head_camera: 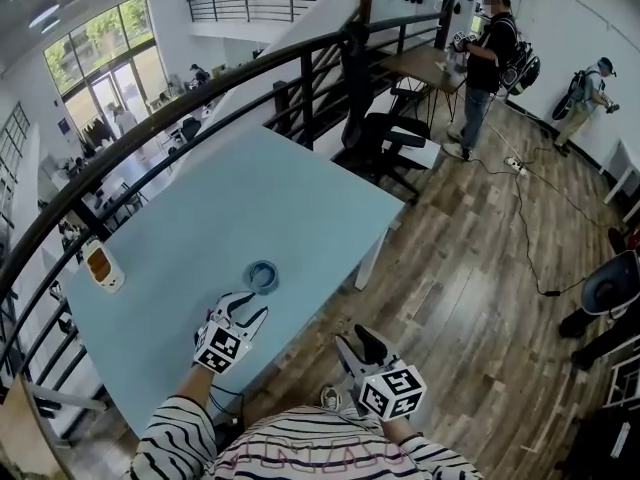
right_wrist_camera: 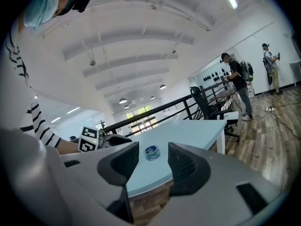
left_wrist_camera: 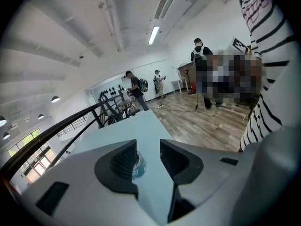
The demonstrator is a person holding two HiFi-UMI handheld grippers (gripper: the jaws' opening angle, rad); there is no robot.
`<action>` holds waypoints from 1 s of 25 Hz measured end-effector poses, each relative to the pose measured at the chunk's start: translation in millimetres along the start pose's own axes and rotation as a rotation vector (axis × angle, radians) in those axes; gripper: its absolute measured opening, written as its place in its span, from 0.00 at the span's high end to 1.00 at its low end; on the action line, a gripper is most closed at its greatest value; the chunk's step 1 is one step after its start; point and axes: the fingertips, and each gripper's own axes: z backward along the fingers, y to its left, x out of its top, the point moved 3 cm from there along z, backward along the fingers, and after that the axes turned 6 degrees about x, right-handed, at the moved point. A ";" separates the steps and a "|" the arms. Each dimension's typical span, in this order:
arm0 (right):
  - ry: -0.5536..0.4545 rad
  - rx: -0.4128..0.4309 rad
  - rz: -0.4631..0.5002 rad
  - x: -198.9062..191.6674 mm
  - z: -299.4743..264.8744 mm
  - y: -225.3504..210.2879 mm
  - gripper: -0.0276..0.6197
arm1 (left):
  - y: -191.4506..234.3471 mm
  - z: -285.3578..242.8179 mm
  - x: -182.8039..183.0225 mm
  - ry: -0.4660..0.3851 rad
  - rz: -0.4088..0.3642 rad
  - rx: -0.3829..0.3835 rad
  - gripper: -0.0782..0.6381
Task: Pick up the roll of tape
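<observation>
The blue roll of tape [head_camera: 263,275] lies flat on the light blue table [head_camera: 300,198], near its front edge. My left gripper [head_camera: 250,310] hovers over the table just short of the roll, jaws open and nothing between them. In the left gripper view the tape [left_wrist_camera: 139,166] peeks out from behind the left jaw, still beyond the tips. My right gripper [head_camera: 358,341] hangs off the table's front edge over the wood floor, also open. Seen from the right gripper [right_wrist_camera: 154,157], the tape [right_wrist_camera: 152,152] shows far off through the gap between the jaws.
A small white and orange device [head_camera: 103,265] stands at the table's left end. A dark curved railing [head_camera: 200,128] runs behind the table, with black chairs [head_camera: 385,138] past its far corner. Two people [head_camera: 487,58] stand at the back; a cable [head_camera: 530,238] trails across the floor.
</observation>
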 end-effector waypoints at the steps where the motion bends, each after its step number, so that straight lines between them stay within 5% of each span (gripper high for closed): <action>1: 0.003 0.002 -0.005 -0.5 0.2 -4.7 0.67 | -0.8 -8.0 -2.3 0.019 -0.010 -0.010 0.71; 25: 0.057 -0.031 -0.043 -0.2 1.6 -79.4 0.67 | 18.6 -136.3 -61.3 0.447 -0.113 -0.162 0.63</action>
